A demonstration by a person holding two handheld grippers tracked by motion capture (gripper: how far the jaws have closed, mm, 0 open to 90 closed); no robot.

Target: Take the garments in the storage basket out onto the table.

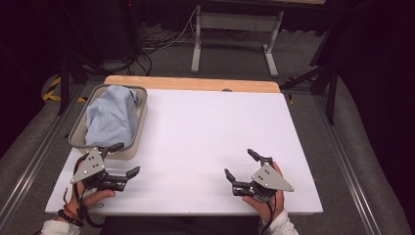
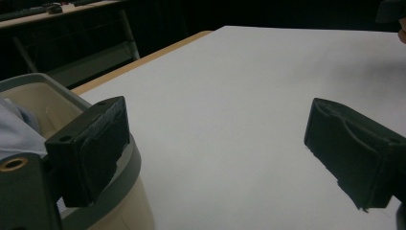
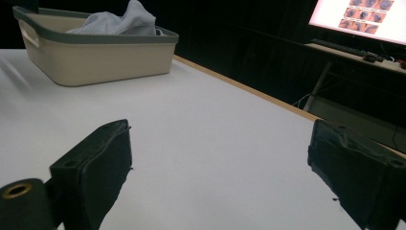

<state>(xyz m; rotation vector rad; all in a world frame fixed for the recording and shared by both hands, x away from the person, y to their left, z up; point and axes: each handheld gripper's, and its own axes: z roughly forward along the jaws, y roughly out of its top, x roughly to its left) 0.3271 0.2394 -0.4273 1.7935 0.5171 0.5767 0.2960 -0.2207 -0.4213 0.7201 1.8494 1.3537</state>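
One cloth (image 1: pixel 111 120) lies beyond left gripper (image 1: pixel 121 159)

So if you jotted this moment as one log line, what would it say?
left gripper: open, beside beige plastic basket | right gripper: open, empty | light blue cloth: in basket | white table

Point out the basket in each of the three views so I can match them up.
High view: the basket sits at the table's left edge, cloth inside, just beyond the left gripper.
Left gripper view: its rim is at bottom left, behind the near jaw.
Right gripper view: it stands at top left, far across the table.
Shared landmark: the grey rim around the pale blue cloth.
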